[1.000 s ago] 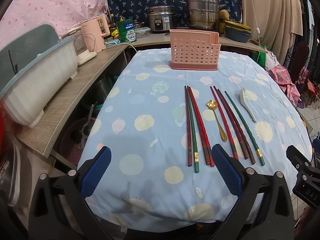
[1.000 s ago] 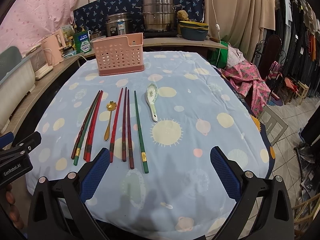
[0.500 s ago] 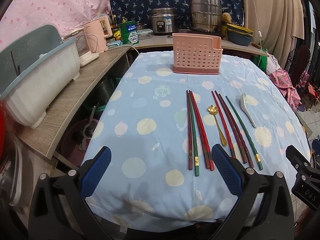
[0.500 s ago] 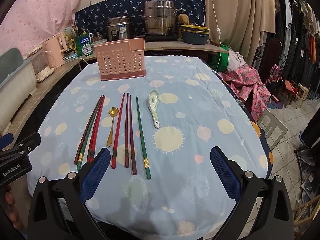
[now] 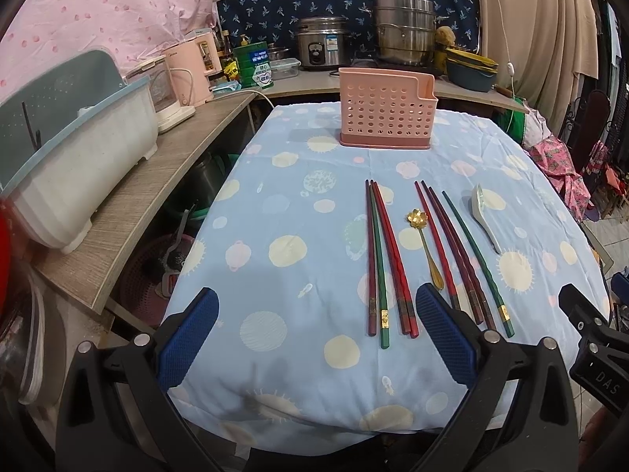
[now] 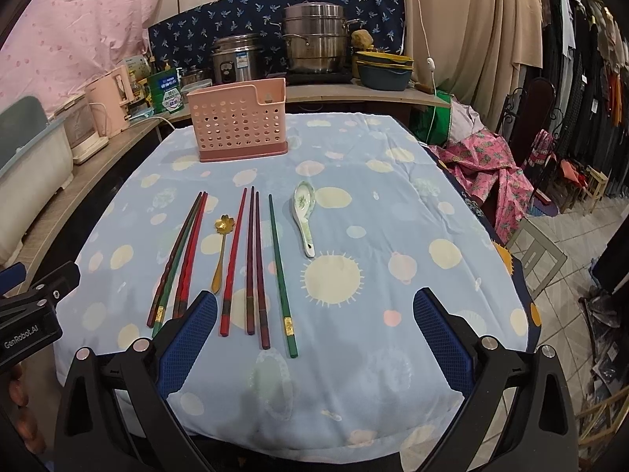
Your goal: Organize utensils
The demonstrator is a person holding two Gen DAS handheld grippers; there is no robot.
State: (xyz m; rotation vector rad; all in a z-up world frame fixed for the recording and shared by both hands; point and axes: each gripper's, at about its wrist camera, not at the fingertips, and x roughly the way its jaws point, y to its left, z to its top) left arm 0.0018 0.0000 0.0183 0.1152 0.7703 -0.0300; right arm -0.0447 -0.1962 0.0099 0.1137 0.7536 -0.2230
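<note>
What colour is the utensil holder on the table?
Pink utensil holder, perforated with round holes; clearest in the right wrist view.

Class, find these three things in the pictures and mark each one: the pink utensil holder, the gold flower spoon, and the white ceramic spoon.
pink utensil holder (image 5: 387,118), left wrist view, on its perforated front wall.
gold flower spoon (image 6: 224,223), right wrist view, on its flower-shaped bowl.
white ceramic spoon (image 6: 302,199), right wrist view, on its bowl.

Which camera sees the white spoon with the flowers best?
The right wrist view: the white spoon lies near the middle, bowl facing up, its pattern visible. In the left wrist view it sits off right, seen edge-on.
</note>
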